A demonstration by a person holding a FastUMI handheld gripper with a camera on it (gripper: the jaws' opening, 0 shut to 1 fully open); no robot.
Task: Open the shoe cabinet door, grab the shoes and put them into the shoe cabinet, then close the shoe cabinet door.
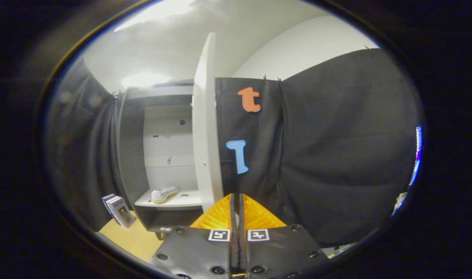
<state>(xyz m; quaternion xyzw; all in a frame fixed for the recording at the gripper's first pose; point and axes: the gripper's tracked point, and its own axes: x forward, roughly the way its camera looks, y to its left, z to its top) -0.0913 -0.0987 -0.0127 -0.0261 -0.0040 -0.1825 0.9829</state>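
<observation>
Nearest the lens, the gripper [236, 201] has its two fingers drawn together with only a thin slit between them and nothing clamped. Their tips point at the lower part of the cabinet door's [206, 128] free edge, and whether they touch it cannot be told.

That door stands swung wide open and is seen almost edge-on, a tall white slab rising from just beyond the fingertips to well above the cabinet top. Its thin front edge faces the camera; small fitting holes show along it.

Left of the door lies the open shoe cabinet [158, 155]. The dark side wall forms the left boundary, the door the right, and the pale back panel (with a few dark holes and one small fitting) closes the rear. A white shelf [181, 201] crosses the lower part of the opening, with a darker compartment beneath it. One white shoe [164, 193] with a pale sole rests on that shelf, toward its left side, toe pointing right and slightly raised. Shelf space to the right of the shoe is free up to the door.

Outside the cabinet's left wall, a few books or boxes [118, 209] lean against one another on the tan floor [137, 238]. To the right of the door, black cloth [336, 155] hangs as a continuous wall.
</observation>
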